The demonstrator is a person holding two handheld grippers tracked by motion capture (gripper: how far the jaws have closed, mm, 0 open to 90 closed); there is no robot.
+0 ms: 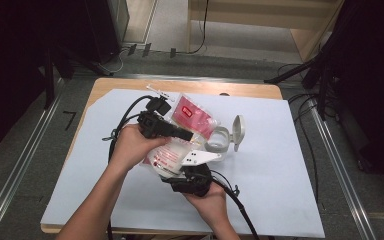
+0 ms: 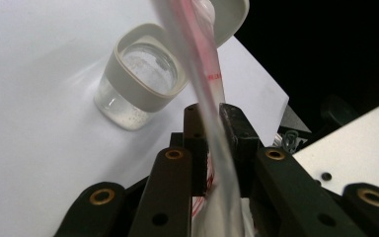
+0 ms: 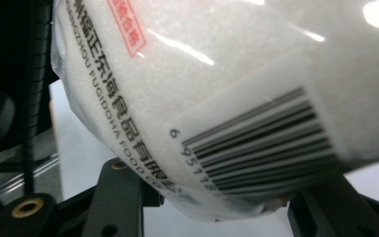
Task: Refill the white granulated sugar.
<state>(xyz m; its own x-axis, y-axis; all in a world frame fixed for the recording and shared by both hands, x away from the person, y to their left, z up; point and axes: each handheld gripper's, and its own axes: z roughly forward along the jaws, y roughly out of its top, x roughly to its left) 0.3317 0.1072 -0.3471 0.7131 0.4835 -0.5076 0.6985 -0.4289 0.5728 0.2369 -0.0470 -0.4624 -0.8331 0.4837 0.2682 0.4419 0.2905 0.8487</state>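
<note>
While the clear plastic bag of white granules hangs tilted above the middle of the table, both grippers have hold of it. The left gripper pinches the flattened, empty upper part of the bag, the thin film with its red stripe running edge-on up between the two black fingers, which are pressed nearly together on it. The right gripper takes the full lower end: in the right gripper view the bulging belly of the bag, with barcode and black lettering, sits between the two fingers, which stand part-way spread at either side of it; whether their pads press the bag I cannot tell.

In the high view the left hand reaches in from the lower left with the forearm slanting up and its gripper pointing right, across the bag's top. The right hand comes up from the bottom edge, its gripper under the bag and pointing away from the person.

The bag is glossy, soft and wrinkled, with red and pink print. Just beside its upper end stands a small clear jar with a pale grey collar and a hinged lid flipped open, resting on the white sheet that covers the wooden table.
</note>
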